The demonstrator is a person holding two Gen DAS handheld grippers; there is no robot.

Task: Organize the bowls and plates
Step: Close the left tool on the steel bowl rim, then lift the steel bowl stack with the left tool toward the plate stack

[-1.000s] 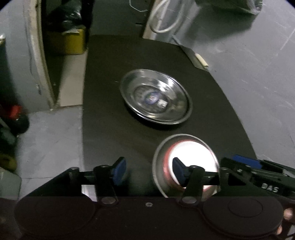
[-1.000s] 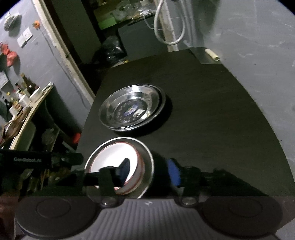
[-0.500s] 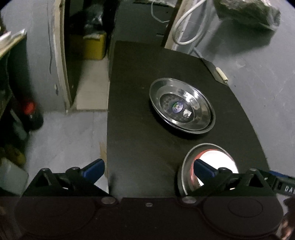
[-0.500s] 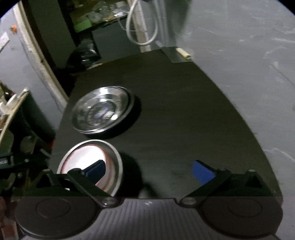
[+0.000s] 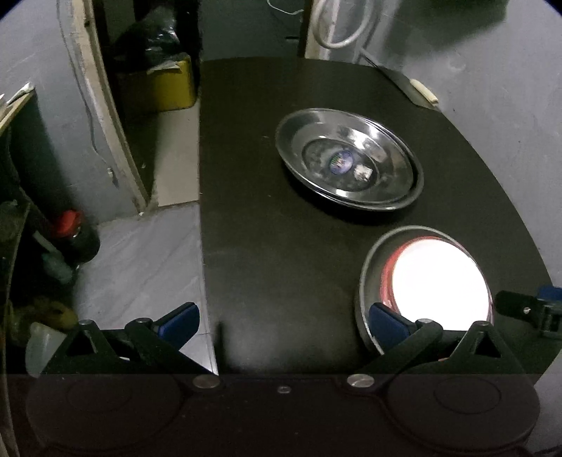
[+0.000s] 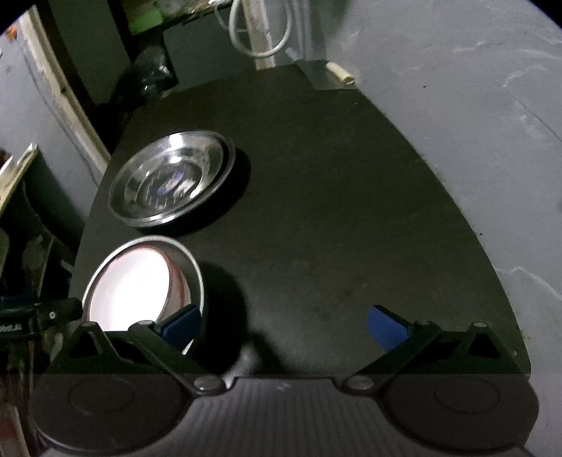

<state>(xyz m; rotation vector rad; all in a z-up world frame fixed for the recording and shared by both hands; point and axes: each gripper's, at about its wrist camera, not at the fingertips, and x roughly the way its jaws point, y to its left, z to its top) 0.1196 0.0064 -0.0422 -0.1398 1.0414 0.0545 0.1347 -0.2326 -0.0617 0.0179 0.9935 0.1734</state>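
On a black table [image 5: 281,246] sit stacked steel plates [image 5: 347,168] [image 6: 172,179], with a steel bowl [image 5: 428,284] [image 6: 140,284] nearer to me that holds a white, red-rimmed bowl. My left gripper [image 5: 282,321] is open over the table's near left edge; its right finger [image 5: 386,323] overlaps the bowl's near rim and only bare table lies between its jaws. My right gripper [image 6: 284,326] is open as well. Its left finger [image 6: 182,325] stands at the bowl's right rim, and dark tabletop fills the gap between its jaws. Each gripper shows at the edge of the other's view.
The table's left edge drops to a grey floor [image 5: 140,256], where a red-capped bottle [image 5: 70,225] stands. A yellow box [image 5: 172,84] sits in a doorway behind. A white hose loop [image 5: 337,31] hangs beyond the far edge. A small pale object [image 6: 339,75] lies at the far right corner.
Both grippers have spread their jaws wide; each earlier had a finger on either side of the bowl's wall. The bowl and the plates have stayed in place.
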